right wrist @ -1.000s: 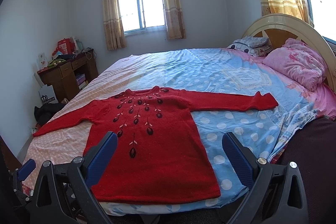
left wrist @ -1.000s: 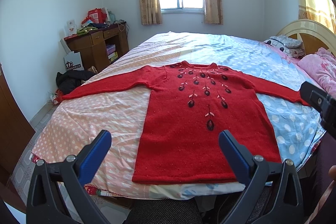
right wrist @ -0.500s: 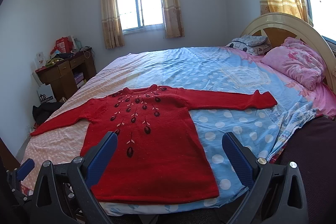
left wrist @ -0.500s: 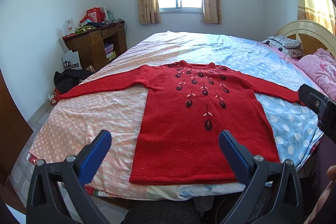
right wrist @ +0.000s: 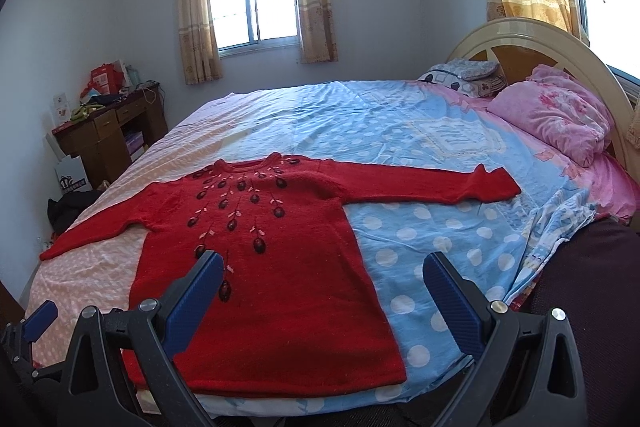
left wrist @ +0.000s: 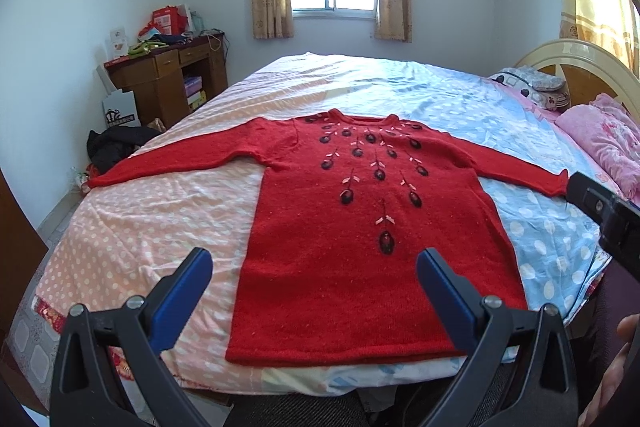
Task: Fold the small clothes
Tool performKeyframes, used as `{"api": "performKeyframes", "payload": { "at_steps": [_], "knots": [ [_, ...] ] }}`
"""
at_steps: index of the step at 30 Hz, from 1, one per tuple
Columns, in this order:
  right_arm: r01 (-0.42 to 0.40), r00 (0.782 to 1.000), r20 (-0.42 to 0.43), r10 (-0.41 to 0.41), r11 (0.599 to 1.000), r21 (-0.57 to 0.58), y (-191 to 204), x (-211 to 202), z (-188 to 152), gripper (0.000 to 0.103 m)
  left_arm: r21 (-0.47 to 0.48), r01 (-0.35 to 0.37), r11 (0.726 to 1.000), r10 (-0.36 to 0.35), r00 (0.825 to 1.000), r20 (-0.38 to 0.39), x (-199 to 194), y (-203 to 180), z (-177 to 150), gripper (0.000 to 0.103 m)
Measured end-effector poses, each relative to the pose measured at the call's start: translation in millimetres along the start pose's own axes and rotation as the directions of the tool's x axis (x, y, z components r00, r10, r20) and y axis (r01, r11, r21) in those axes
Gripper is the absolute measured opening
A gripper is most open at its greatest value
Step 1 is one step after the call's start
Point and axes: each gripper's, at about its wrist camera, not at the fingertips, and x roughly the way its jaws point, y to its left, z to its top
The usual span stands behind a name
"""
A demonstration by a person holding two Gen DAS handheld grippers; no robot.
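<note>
Sweater (left wrist: 360,227): one, red, laid flat and face up on the near part of the bed (left wrist: 152,227), both sleeves stretched out to left and right, hem toward the near edge. Dark embroidered buds with pale leaves fan down from its neckline.

Two grippers are in view. The left gripper (left wrist: 314,287) hovers low over the near edge of the bed, pointing along the sweater's body; its two blue-padded fingers (left wrist: 184,295) stand wide apart and hold nothing. The right gripper (right wrist: 320,291) hovers likewise above the sweater's right side, jaws spread wide, empty, clear of the cloth. In the left view its black body shows at the right edge, near the right cuff; in the right view a blue pad of the left one shows at the lower left.

The sheet is pink with white dots on the left and blue with white dots on the right. Two pillows lie at the far right by the cream headboard (right wrist: 520,35): one pink (right wrist: 556,115), one grey patterned (right wrist: 464,75). One wooden desk (left wrist: 164,83) stands at the far left, cluttered on top, with a red box on it. One white bag (left wrist: 120,111) with a black crown print leans beside it; its lettering is too small to read. A dark heap of cloth (left wrist: 116,143) lies on the floor nearby. Two windows show, each with curtains.
</note>
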Motion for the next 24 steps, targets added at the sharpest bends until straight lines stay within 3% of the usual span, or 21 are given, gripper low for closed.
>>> {"api": "performKeyframes", "payload": {
  "at_steps": [12, 21, 22, 23, 24],
  "knots": [
    [0.076, 0.996, -0.043, -0.076, 0.997, 0.012, -11, 56, 36, 0.100, 0.035, -0.006, 0.999, 0.006, 1.000, -0.011, 49, -6, 37, 0.103],
    [0.078, 0.988, -0.140, -0.067, 0.994, 0.076, -59, 143, 63, 0.097, 0.066, 0.015, 0.998, -0.014, 1.000, -0.023, 103, -10, 74, 0.103],
    [0.091, 0.986, -0.150, -0.078, 0.993, 0.079, -66, 151, 64, 0.084, 0.071, 0.018, 0.997, -0.016, 0.999, -0.032, 111, -10, 78, 0.103],
    [0.118, 0.980, -0.171, -0.103, 0.990, 0.079, -80, 165, 67, 0.062, 0.072, 0.028, 0.997, -0.024, 0.998, -0.053, 122, -9, 81, 0.103],
    [0.129, 0.976, -0.189, -0.111, 0.988, 0.086, -94, 176, 70, 0.053, 0.069, 0.041, 0.997, -0.036, 0.997, -0.071, 130, -9, 84, 0.103]
  ]
}}
